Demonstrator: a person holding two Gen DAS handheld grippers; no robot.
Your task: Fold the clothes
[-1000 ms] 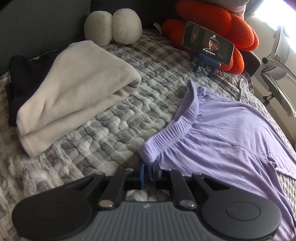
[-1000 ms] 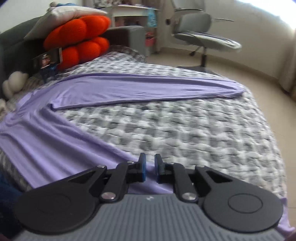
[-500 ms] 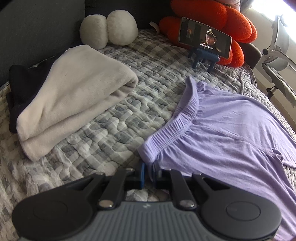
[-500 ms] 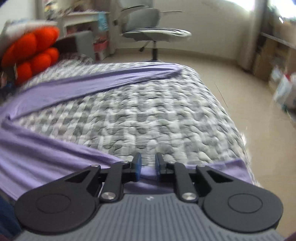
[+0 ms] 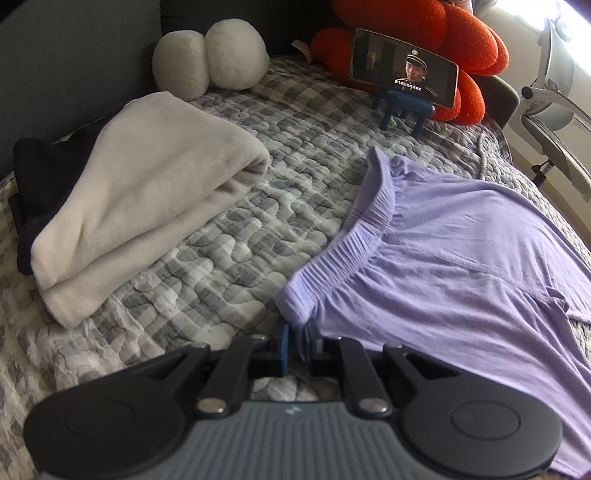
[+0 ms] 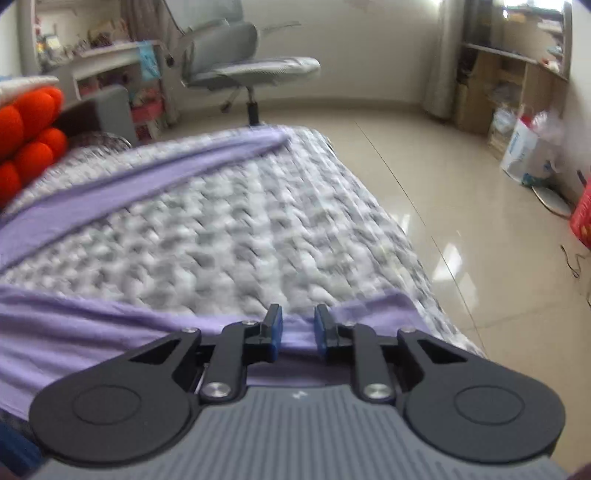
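Observation:
Light purple trousers (image 5: 461, 266) lie spread on the grey checked quilt (image 5: 258, 206). My left gripper (image 5: 297, 332) is shut on the near corner of their gathered waistband. In the right wrist view the near trouser leg (image 6: 74, 332) runs across the bottom to its hem at the bed's edge, and the far leg (image 6: 166, 173) stretches away toward the top. My right gripper (image 6: 297, 321) hovers over the near leg close to the hem. Its jaws are opening, and purple cloth shows below the gap without the pads pressing on it.
A folded cream blanket (image 5: 147, 192) lies left of the trousers, over a dark garment (image 5: 40, 173). A phone on a blue stand (image 5: 404, 70), an orange plush (image 5: 469, 33) and a white plush (image 5: 210, 62) sit at the headboard. Beyond the bed edge are floor and an office chair (image 6: 251, 66).
The right gripper has swung along the near trouser leg toward its hem at the bed's edge, and its jaws have widened. The left gripper keeps its hold on the waistband.

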